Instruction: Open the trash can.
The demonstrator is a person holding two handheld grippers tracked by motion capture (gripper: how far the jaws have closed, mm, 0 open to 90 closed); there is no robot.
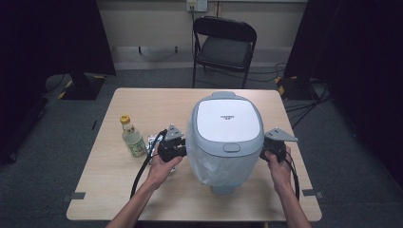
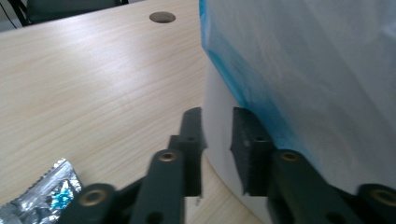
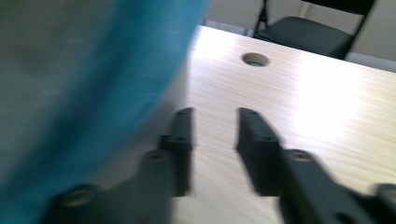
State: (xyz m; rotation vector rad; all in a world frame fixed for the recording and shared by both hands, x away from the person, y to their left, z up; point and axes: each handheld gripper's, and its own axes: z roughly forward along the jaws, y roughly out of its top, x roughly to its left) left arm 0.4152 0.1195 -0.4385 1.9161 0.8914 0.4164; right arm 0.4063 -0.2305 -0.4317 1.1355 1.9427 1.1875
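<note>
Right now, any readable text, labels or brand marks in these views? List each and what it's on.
None can be read.
Rice cooker lid: a small dark brand mark at its middle, too small to read.
Oil bottle: a label with print, too small to read.
Foil packet: blue printing, blurred, no legible letters.

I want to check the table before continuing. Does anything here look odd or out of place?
Yes: the rice cooker stands wrapped in a thin plastic bag, with a blue edge against its white wall. A crumpled foil packet lies loose beside the left gripper. Nothing looks spilled or broken.
</note>
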